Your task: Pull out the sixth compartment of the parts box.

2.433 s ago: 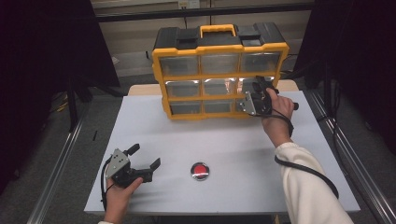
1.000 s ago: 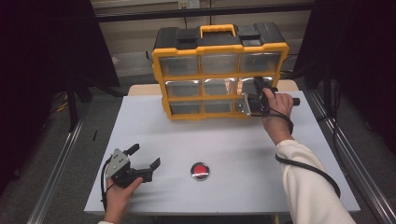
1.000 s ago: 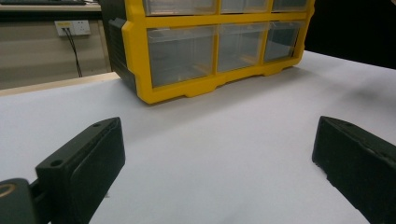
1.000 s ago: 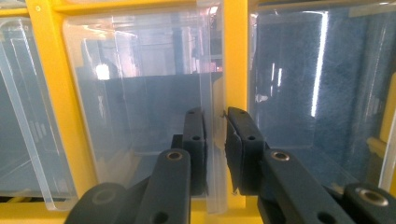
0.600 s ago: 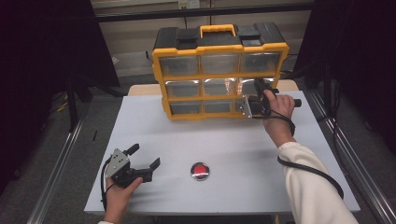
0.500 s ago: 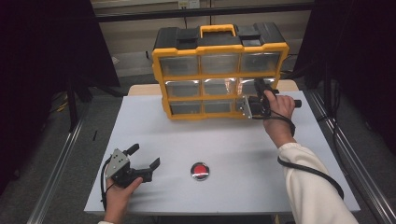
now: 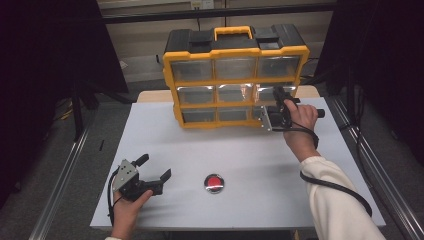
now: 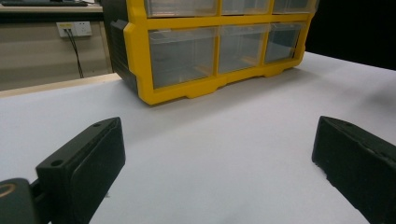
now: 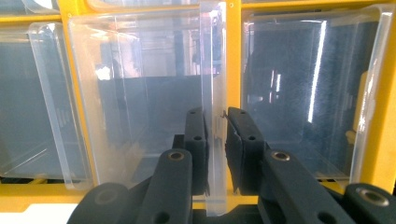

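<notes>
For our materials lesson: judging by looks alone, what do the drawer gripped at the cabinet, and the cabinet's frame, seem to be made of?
Drawer: probably clear, glossy plastic; you see through its walls, and they catch bright glare streaks.
Cabinet frame: likely moulded opaque plastic, yellow with a smooth, slightly shiny finish and rounded edges; its top looks black.

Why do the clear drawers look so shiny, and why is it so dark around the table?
In the high view, the white table is lit while the room around it falls to black, and glare whitens the middle drawers of the yellow organizer. In the right gripper view, a bright streak runs down the clear plastic. In the left gripper view, the near jaws look soft.
</notes>
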Demonstrator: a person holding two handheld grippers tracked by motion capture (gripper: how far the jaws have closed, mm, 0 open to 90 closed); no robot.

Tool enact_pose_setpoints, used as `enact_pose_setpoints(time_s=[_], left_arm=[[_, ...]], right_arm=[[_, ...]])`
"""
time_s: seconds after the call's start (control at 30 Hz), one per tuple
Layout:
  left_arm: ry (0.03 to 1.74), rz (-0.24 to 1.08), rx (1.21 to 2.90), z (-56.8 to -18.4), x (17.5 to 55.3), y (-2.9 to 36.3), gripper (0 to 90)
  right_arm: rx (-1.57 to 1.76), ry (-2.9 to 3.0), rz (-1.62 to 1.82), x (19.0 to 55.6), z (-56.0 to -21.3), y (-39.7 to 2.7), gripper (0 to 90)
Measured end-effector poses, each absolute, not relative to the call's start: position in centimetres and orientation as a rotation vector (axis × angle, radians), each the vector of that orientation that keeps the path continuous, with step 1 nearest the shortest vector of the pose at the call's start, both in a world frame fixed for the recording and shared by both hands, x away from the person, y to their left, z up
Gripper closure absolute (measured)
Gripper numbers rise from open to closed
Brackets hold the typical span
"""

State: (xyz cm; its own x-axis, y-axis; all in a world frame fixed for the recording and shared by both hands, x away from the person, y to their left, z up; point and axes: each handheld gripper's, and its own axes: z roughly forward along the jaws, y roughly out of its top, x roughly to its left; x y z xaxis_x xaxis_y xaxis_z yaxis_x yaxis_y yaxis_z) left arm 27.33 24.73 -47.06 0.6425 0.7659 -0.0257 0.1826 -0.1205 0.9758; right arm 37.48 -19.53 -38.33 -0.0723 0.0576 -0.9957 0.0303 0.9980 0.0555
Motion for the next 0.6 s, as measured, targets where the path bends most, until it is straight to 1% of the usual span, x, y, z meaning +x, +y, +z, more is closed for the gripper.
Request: enact_pose_setpoints(time_s=[0.6], left_arm=[[0.791, 0.607, 1.651, -47.0, 27.3, 24.8, 2.6]], right_arm=[[0.051, 1.64, 0.044, 36.3, -38.2, -19.5, 79.9]])
